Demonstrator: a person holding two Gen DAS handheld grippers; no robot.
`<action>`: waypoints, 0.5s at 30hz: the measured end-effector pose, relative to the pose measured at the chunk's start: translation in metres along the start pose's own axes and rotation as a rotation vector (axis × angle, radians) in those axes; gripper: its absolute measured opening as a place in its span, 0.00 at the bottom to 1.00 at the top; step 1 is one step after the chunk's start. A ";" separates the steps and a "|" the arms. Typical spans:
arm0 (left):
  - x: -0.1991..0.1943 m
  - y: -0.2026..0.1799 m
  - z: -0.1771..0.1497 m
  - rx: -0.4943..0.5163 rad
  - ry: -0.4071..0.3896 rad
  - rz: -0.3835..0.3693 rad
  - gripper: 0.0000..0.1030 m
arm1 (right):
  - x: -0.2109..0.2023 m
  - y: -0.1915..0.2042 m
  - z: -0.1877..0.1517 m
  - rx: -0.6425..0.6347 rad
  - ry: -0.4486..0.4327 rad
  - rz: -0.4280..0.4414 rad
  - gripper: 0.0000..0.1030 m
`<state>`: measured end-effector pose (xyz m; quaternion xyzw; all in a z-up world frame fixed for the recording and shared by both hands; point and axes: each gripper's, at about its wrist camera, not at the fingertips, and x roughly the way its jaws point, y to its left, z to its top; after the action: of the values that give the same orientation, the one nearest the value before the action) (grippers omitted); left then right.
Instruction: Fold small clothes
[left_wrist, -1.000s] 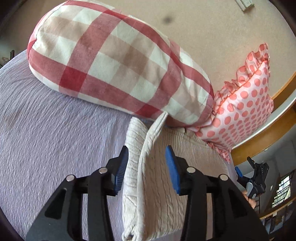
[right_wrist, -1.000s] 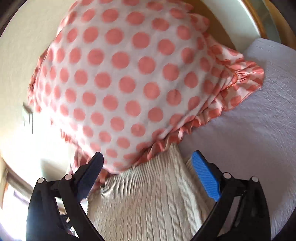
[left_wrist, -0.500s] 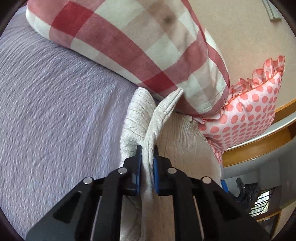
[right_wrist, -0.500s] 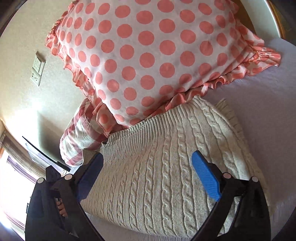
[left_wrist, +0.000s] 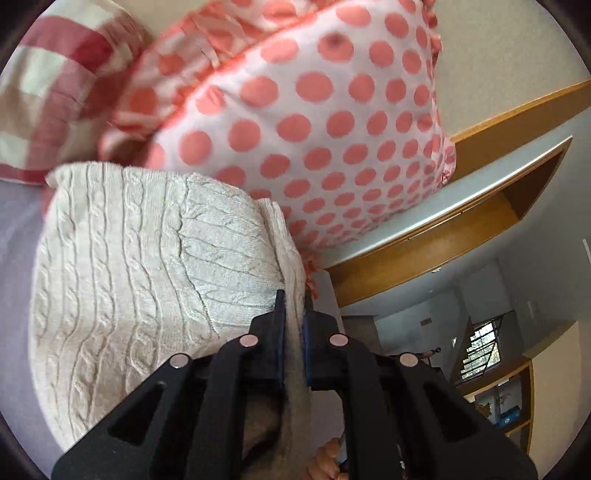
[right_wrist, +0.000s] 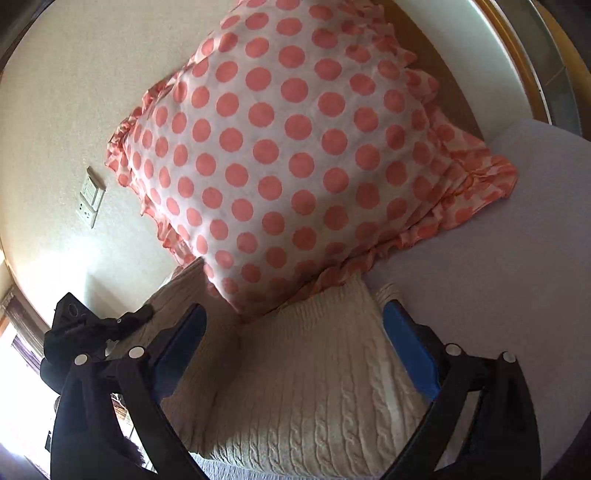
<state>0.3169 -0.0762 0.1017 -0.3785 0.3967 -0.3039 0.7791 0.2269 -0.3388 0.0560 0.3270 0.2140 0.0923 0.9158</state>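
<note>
Sweater: one cream cable-knit sweater (left_wrist: 140, 266) lies folded on the bed (right_wrist: 498, 295), its far edge touching the dotted pillow.
Sweater axis: in the left wrist view the cable ribs run from near to far on the lower layer; on the folded-over upper layer they run left to right. In the right wrist view the sweater (right_wrist: 314, 376) has its ribs pointing near to far toward the pillow.
Sweater edge: a thin flap along the right side stands up on edge, running near to far into the left tool.
Left tool: the left tool (left_wrist: 293, 314) is clenched on that raised flap of the sweater, the knit pinched between its two blue-padded fingers.
Right tool: the right tool (right_wrist: 295, 325) is released, its two fingers spread wide, one on each side of the sweater's far end. Whether the pads touch the knit I cannot tell.
Pillows: two. One white pillow with coral dots and a ruffled edge (right_wrist: 295, 147) leans at the far side; one red-and-white checked pillow (left_wrist: 48, 92) sits at the far left, beside it.
Bed cover: pale lilac, one sheet.
Wall: cream, with one socket plate (right_wrist: 90, 201) at left.
</note>
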 end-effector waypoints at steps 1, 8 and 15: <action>0.031 -0.001 -0.006 -0.020 0.036 -0.002 0.07 | -0.001 -0.008 0.003 0.012 -0.004 -0.006 0.95; 0.067 -0.022 -0.029 0.028 0.119 -0.175 0.17 | -0.010 -0.057 0.018 0.120 0.019 -0.016 0.95; -0.036 -0.021 -0.061 0.366 0.093 0.124 0.31 | 0.025 -0.005 -0.001 -0.022 0.251 0.093 0.82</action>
<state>0.2437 -0.0807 0.1084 -0.1912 0.3929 -0.3396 0.8330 0.2490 -0.3347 0.0438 0.3122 0.3104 0.1773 0.8802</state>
